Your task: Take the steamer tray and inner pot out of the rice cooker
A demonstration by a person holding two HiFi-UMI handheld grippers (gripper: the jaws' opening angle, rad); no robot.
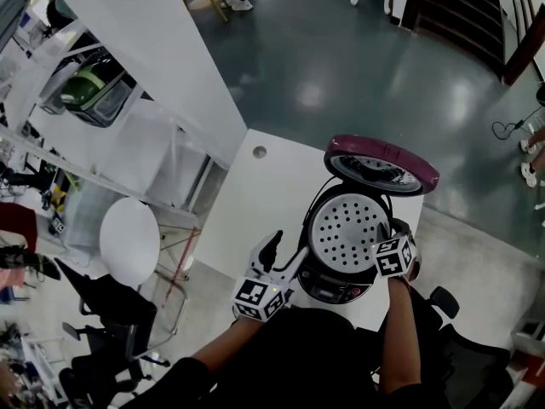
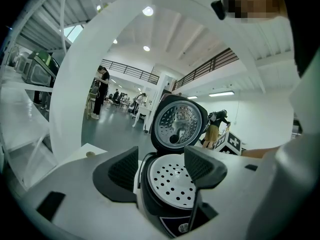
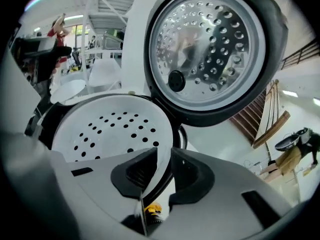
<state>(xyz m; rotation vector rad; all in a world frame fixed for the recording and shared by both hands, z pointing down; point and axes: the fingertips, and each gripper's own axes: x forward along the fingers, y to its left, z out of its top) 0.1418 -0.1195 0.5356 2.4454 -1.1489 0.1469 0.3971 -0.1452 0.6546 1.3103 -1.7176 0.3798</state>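
Progress: nothing out yet | steamer tray (image 1: 345, 231) sits in open rice cooker (image 1: 334, 286) at near edge of counter (image 1: 255, 203) | right tongs (image 3: 162, 171) pinch its rim | left tongs (image 2: 161, 165) gape empty | inner pot follows

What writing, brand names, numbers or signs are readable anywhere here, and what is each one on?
No readable words or numbers anywhere.
Round sticker on the rice cooker front: too small to read.
Control panel: print blurred.
Background board: a bold "+" sign only.
Marker cubes: square patterns, no letters.
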